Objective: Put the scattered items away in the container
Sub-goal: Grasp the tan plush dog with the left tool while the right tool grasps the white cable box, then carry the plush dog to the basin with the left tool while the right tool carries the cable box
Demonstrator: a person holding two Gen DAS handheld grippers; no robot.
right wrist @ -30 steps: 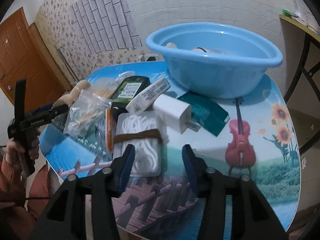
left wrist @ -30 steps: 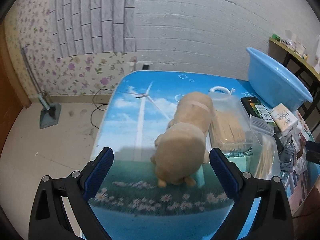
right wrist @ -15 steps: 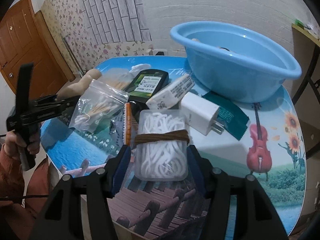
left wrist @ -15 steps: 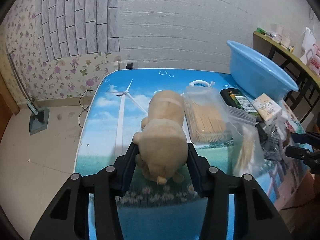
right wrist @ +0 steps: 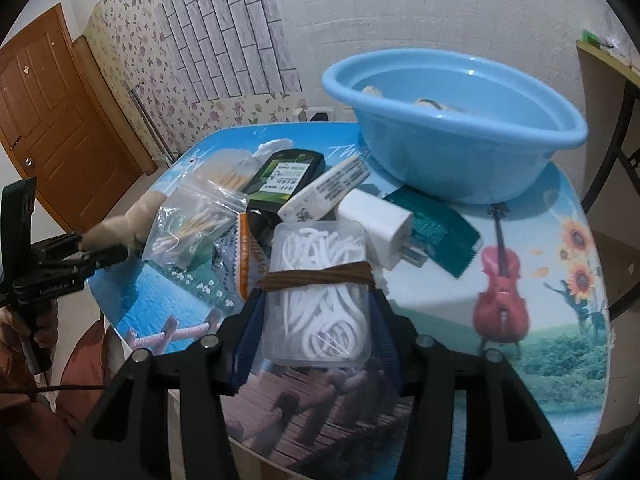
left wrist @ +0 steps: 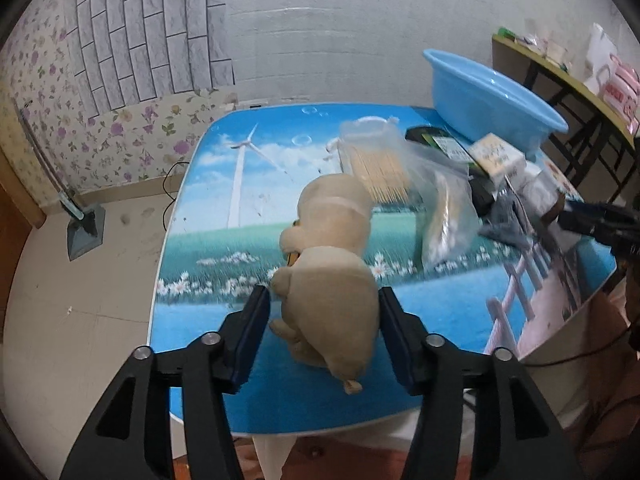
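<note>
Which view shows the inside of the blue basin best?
The right wrist view: it looks over the blue basin's rim, showing a few pale items lying inside, too small to identify. The left wrist view shows the basin only side-on at the table's far right, its contents hidden.

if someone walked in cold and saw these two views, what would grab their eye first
Probably the tan plush toy hanging between the left tongs, whose jaws are opening, above the near edge of the picture-printed table. Next, the clear box of white floss picks between the closing right tongs, and behind the clutter the big blue basin at the table's far side.
</note>
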